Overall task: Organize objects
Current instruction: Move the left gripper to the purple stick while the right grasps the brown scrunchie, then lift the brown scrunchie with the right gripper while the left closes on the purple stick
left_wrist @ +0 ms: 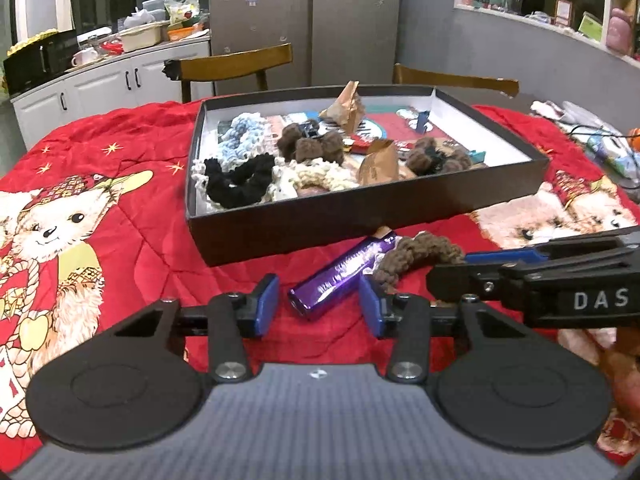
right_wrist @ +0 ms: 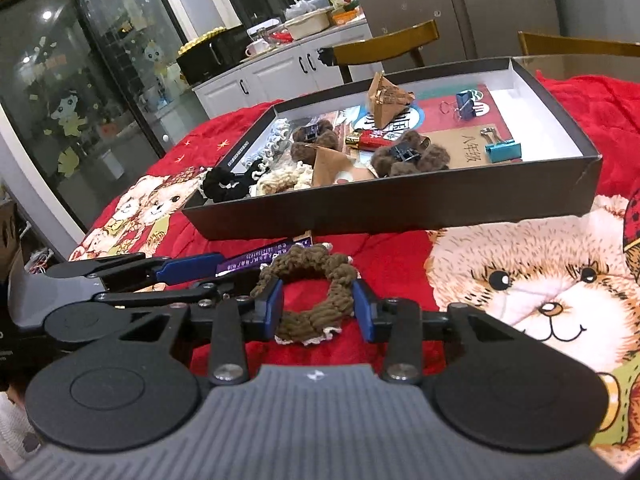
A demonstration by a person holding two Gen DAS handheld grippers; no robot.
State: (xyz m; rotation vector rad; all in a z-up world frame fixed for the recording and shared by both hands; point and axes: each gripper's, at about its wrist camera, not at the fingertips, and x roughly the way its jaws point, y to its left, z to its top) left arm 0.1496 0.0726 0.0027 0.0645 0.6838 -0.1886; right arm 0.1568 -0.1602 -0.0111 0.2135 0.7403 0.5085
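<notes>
Your left gripper (left_wrist: 319,303) is spread wide, the purple lighter (left_wrist: 342,273) between its fingers. Your right gripper (right_wrist: 318,306) brackets the brown scrunchie (right_wrist: 310,294), pads touching it.

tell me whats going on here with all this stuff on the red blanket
A person is tidying small items into a shallow black box on a red bear-print blanket, holding a tool in each hand. The left tool is open around a purple lighter lying just in front of the box. The right tool brackets a brown scrunchie beside it, pads at its sides. Neither item is lifted yet. The box already holds scrunchies, binder clips, a red lighter and paper packets.
</notes>
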